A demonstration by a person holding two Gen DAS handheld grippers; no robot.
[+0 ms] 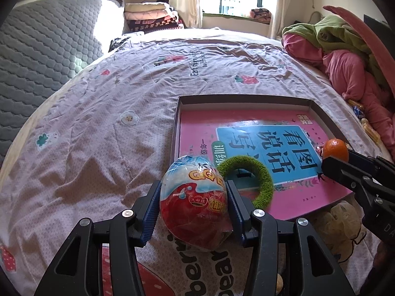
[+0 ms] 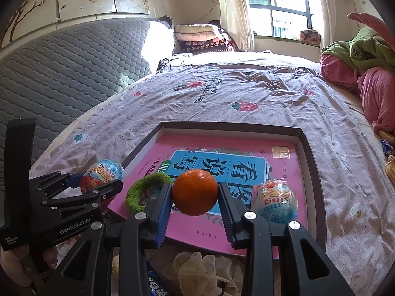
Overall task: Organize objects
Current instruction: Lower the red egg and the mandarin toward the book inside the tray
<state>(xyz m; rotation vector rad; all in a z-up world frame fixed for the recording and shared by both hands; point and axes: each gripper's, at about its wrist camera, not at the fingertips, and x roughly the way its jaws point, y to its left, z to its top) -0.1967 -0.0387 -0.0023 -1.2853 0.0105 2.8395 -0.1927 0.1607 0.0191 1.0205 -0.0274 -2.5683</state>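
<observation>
My left gripper (image 1: 192, 192) is shut on a red, white and blue wrapped toy egg (image 1: 195, 202), held over the bedsheet just left of a shallow cardboard tray (image 1: 246, 98). In the right wrist view the same egg (image 2: 102, 176) sits in the left gripper (image 2: 98, 182) at the tray's near left corner. My right gripper (image 2: 195, 194) is shut on an orange (image 2: 195, 196), held above a pink book (image 2: 222, 143) lying in the tray (image 2: 232, 125). A green fuzzy ring (image 2: 145, 192) and a second wrapped egg (image 2: 275, 201) rest on the book. The orange (image 1: 335, 149) and right gripper (image 1: 332, 164) show at the left view's right edge.
A flowered sheet (image 1: 123, 98) covers the bed. A cream scrunchie (image 2: 205, 268) and a blue snack packet (image 2: 158, 286) lie near the tray's front edge. Pink and green bedding (image 1: 345, 56) is piled at the right, with small snacks (image 2: 390, 157) beside it. A grey quilted headboard (image 1: 44, 49) stands at left.
</observation>
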